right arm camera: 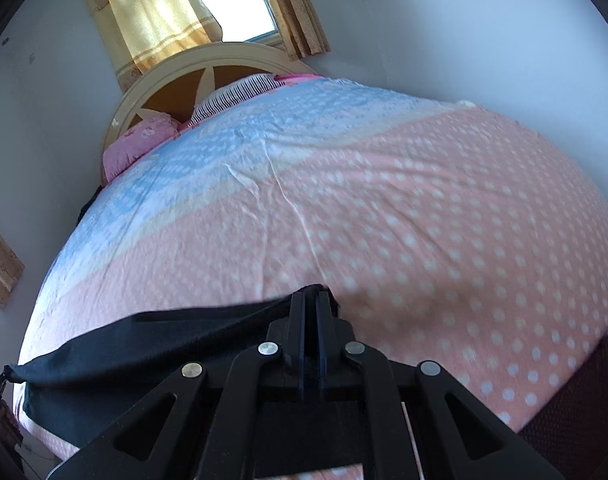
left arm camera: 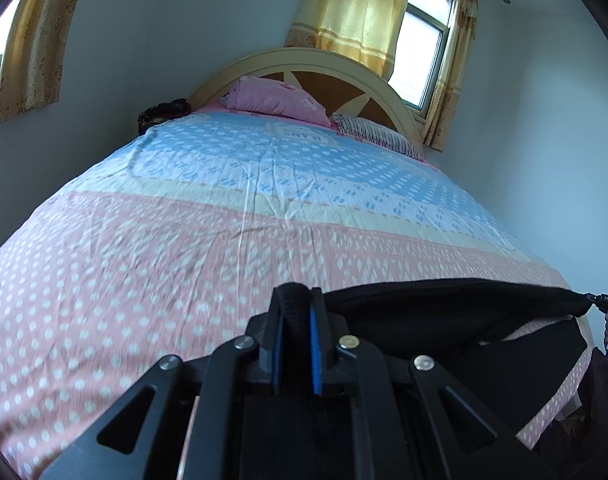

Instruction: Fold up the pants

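While both grippers are clamped on fabric, the black pants (left arm camera: pixel 455 304) hang stretched between them above the near end of the bed, their top edge drawn into a taut line. From the left wrist camera, the left gripper (left arm camera: pixel 297 300) has its blue-padded fingers (left arm camera: pixel 313 332) pinched tight on a thick ribbed bunch of the black cloth, which looks like the waistband; from there the garment runs off to the right, where the right gripper (left arm camera: pixel 607 300) shows small at the picture's edge, holding the far corner. From the right wrist camera, the right gripper (right arm camera: pixel 312 300) is likewise closed narrow on a corner of the pants (right arm camera: pixel 152 344), and the cloth sweeps away to the left and droops over the bed's near edge. Beneath the garment lies a pink bedsheet (left arm camera: pixel 144 280) with white dots, giving way to a blue dotted band farther up. At the head of the bed sit a pink pillow (left arm camera: pixel 276 100) and a striped pillow (left arm camera: pixel 375 134) against a cream arched headboard (left arm camera: pixel 304 60), with yellow curtains (left arm camera: pixel 355 12) over the window (left arm camera: pixel 423 48) behind.
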`<action>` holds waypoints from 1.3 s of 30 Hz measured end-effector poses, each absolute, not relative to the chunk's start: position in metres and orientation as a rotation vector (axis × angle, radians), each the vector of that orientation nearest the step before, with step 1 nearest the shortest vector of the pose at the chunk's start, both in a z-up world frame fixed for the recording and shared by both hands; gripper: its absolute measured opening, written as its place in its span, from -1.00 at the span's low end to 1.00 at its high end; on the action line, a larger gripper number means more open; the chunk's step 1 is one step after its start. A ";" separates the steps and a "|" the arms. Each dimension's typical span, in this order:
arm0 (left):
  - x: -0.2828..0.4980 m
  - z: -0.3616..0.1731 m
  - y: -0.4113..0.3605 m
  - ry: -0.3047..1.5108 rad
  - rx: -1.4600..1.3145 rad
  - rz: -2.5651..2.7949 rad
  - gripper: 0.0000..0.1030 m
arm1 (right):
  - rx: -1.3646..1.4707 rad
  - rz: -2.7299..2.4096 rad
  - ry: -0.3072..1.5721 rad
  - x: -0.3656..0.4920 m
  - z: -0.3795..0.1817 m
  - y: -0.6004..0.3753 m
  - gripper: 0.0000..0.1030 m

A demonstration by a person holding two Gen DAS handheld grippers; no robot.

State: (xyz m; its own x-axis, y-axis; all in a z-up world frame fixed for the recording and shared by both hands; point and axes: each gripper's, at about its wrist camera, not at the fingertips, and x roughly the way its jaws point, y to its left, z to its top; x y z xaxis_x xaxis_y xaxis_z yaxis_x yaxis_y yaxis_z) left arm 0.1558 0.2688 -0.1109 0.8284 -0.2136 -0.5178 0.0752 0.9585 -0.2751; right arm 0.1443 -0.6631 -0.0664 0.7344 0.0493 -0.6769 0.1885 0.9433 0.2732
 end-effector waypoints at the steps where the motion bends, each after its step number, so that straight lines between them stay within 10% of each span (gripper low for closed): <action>1: 0.149 -0.115 0.270 0.566 -0.253 -0.166 -0.78 | 0.341 -0.080 0.761 0.141 -0.073 -0.664 -0.92; 7: 0.125 -0.146 0.269 0.606 -0.255 -0.190 -0.78 | 0.308 -0.098 0.793 0.127 -0.091 -0.663 -0.76; 12: 0.120 -0.163 0.269 0.635 -0.234 -0.178 -0.71 | 0.196 -0.169 0.734 0.107 -0.058 -0.643 -0.01; 19: 0.114 -0.162 0.267 0.622 -0.194 -0.182 -0.70 | -0.064 0.009 0.682 0.091 -0.022 -0.527 0.00; 32: 0.109 -0.160 0.265 0.602 -0.160 -0.176 -0.70 | -0.534 0.551 0.808 0.090 -0.122 -0.269 0.00; 39: 0.108 -0.160 0.265 0.600 -0.154 -0.178 -0.71 | -0.519 0.576 0.799 0.105 -0.117 -0.262 -0.94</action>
State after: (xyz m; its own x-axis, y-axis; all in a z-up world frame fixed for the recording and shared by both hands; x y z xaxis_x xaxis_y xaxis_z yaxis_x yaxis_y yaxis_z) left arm 0.1081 0.2652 -0.1604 0.8108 -0.2108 -0.5461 0.1217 0.9732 -0.1950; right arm 0.1052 -0.2615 -0.1170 0.5632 0.2773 -0.7784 -0.6507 0.7295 -0.2109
